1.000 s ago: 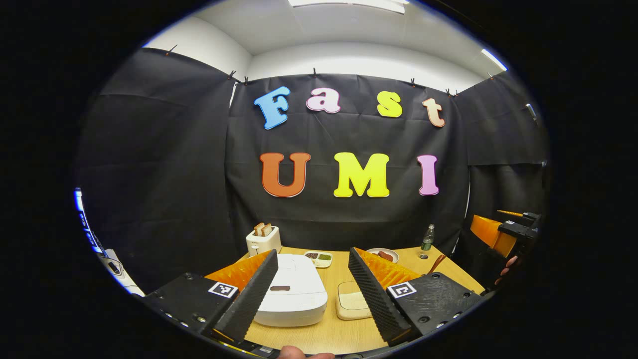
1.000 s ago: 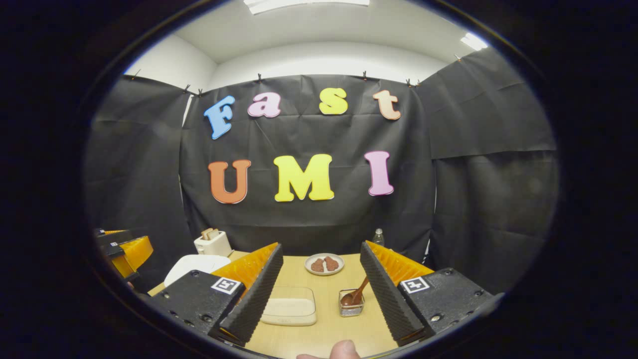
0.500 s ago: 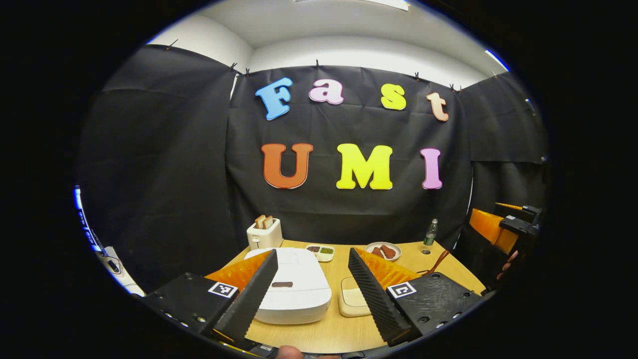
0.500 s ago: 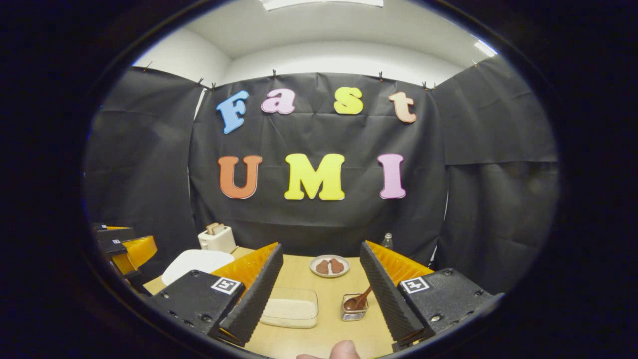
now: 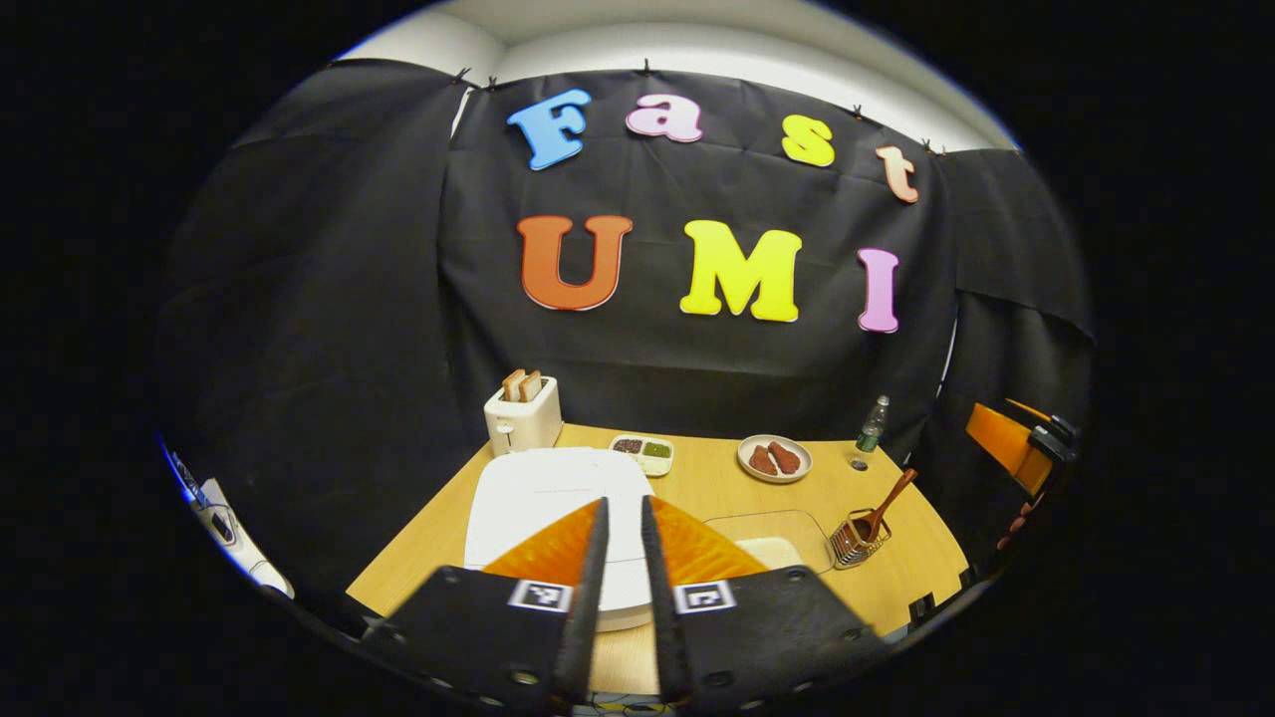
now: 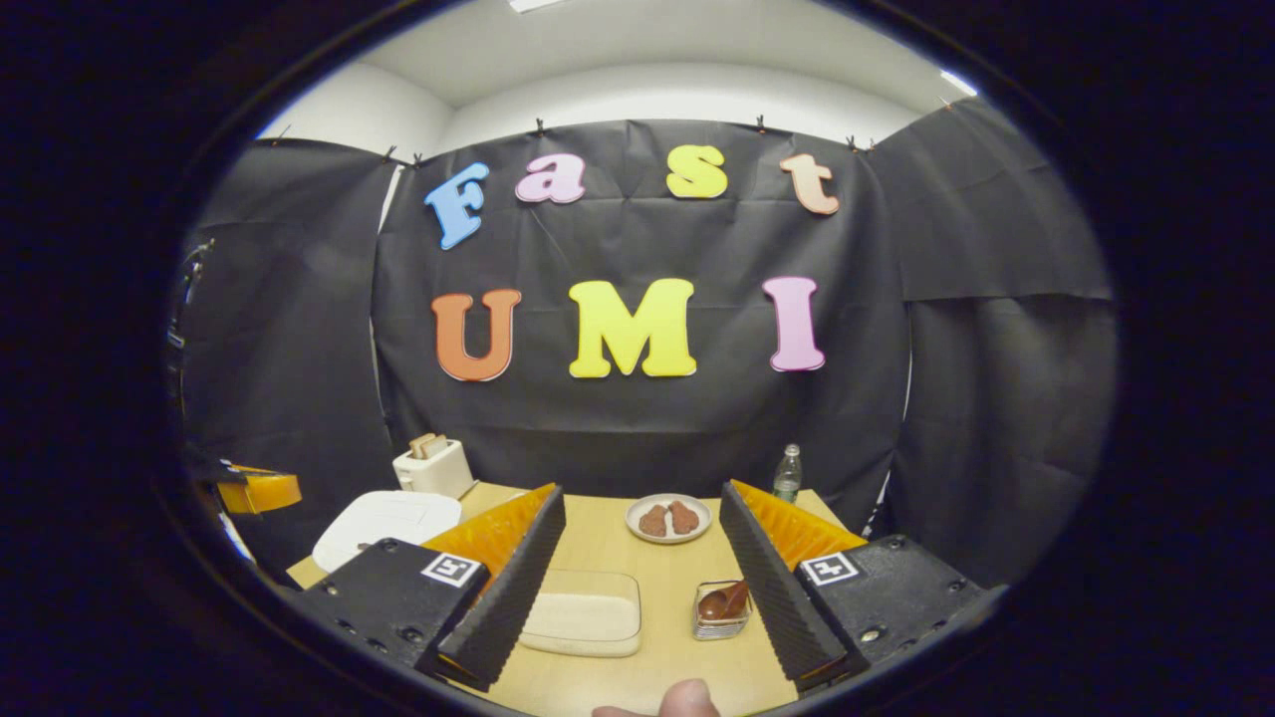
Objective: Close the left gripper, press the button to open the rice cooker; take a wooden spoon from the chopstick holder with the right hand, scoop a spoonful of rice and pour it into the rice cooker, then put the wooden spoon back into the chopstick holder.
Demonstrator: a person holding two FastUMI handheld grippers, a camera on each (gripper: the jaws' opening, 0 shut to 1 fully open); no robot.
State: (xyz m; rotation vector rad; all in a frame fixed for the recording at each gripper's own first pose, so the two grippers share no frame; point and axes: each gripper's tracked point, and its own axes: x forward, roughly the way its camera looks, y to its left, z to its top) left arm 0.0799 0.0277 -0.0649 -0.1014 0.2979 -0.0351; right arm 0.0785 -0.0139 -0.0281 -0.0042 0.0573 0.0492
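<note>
Here the smooth white rice cooker (image 5: 543, 498), rounded and lid down, sits at the left of the wooden table (image 5: 717, 478). Above its front, the left gripper (image 5: 620, 558) has its ribbed fingers nearly clenched on nothing. The right gripper (image 6: 642, 588) is spread wide, with the wooden spoon (image 6: 725, 600) in the wire chopstick holder (image 6: 719, 619) between its fingers, beside a clear rice box (image 6: 586, 622).
</note>
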